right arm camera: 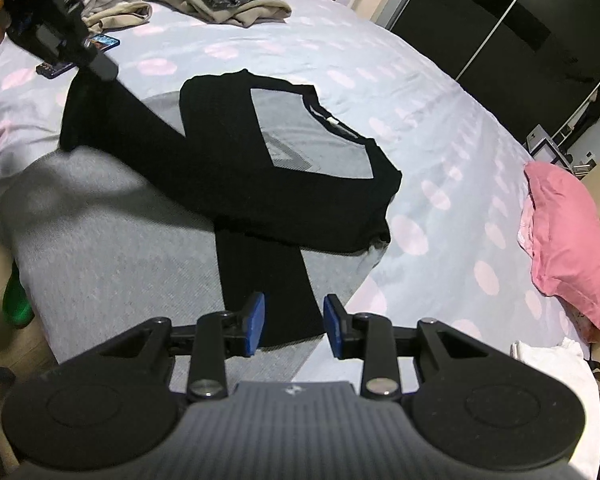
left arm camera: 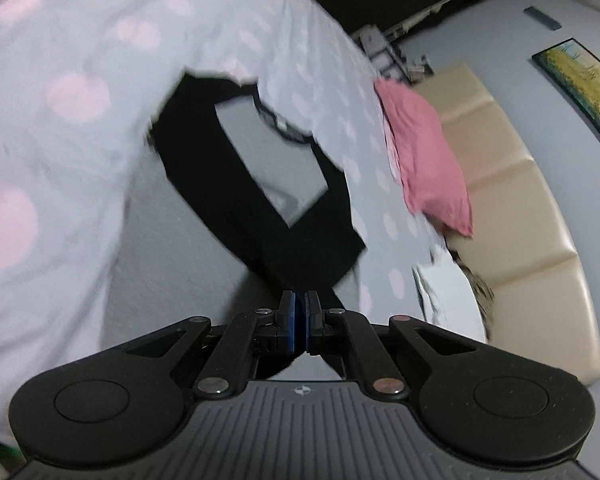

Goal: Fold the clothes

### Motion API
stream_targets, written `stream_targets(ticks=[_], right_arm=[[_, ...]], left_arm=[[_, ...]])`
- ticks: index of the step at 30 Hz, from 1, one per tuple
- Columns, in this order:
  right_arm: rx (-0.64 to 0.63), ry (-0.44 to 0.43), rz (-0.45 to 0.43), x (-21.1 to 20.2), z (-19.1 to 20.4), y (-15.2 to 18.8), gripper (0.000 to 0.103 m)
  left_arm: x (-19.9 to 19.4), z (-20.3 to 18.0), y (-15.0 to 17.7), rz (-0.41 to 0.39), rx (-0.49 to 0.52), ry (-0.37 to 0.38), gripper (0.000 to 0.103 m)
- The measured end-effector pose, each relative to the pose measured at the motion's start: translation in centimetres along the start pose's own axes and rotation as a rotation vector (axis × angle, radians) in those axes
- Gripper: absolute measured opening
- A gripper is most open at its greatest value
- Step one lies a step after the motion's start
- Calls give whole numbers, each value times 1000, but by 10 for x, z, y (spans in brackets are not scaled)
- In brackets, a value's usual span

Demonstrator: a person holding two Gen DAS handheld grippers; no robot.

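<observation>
Black-and-grey shirt [right arm camera: 284, 152] lies flat on the dotted bedsheet [right arm camera: 440, 92], soft knit, one sleeve [right arm camera: 112, 120] crossed over the body. Left gripper [left arm camera: 300, 312] pinches black sleeve cloth, blue pads closed on it. Right gripper [right arm camera: 294, 320] part open, over the other sleeve, not pressing. Pink pillow [right arm camera: 572, 248] well apart.

1. The left wrist view is taken from just behind the left gripper [left arm camera: 300, 300], angled down and close over the black-and-grey long-sleeved shirt [left arm camera: 260, 184] on the dotted lilac bed cover [left arm camera: 60, 80].
2. The right wrist view is taken from behind the right gripper [right arm camera: 294, 320], tilted down across the same bed from a little farther back.
3. The shirt, the cover and the pink pillow [right arm camera: 572, 248] are shared by both views.
</observation>
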State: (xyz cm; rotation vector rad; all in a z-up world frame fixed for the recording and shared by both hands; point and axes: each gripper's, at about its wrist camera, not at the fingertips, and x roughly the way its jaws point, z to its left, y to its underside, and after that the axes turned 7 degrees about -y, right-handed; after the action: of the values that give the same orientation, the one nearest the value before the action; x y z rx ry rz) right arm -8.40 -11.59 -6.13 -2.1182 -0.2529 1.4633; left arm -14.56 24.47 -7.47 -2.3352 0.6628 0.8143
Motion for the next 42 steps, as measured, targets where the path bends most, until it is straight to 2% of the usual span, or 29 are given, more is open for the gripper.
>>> stream_targets(ticks=[3,10,17,21,27,30,31,32,35,36,38,40,42], right_arm=[[1,12,7,8,0,2,40],[38,140,-27,50,-27,-3,40],[-13,191,-18,102,-67,-26,40],[19,147,-36,128,-88,-40,40],[217,104,-80,156,-115,-56,38],[253,22,-11,176,-119,-55,38],[256,-7,37,184,-120,-53,37],[254,-1,52,186,-119,-51,38],[330,-16,4,178,-124,-49,39],[354,-20,-39,173,-125,-48,39],[382,-50,-50,172,-126,-47,39],[400,-86,44,180,-125,-44,37],[386,-73,28,171,-120,-47,38]], left_arm=[[-3,2,-5,-24,10,-10,3],[-5,22,-8,-22,-61,31,3],[0,61,-7,40,-61,-97,3],[11,80,-6,75,-106,-79,3],[18,78,0,121,-73,-86,3],[12,85,1,111,-82,-112,3],[10,90,1,106,-91,-117,3],[8,94,1,102,-100,-117,3],[5,103,1,99,-123,-99,3],[5,104,2,102,-123,-92,3],[6,102,3,107,-118,-84,3],[6,100,4,108,-114,-76,3],[6,100,4,108,-113,-70,3]])
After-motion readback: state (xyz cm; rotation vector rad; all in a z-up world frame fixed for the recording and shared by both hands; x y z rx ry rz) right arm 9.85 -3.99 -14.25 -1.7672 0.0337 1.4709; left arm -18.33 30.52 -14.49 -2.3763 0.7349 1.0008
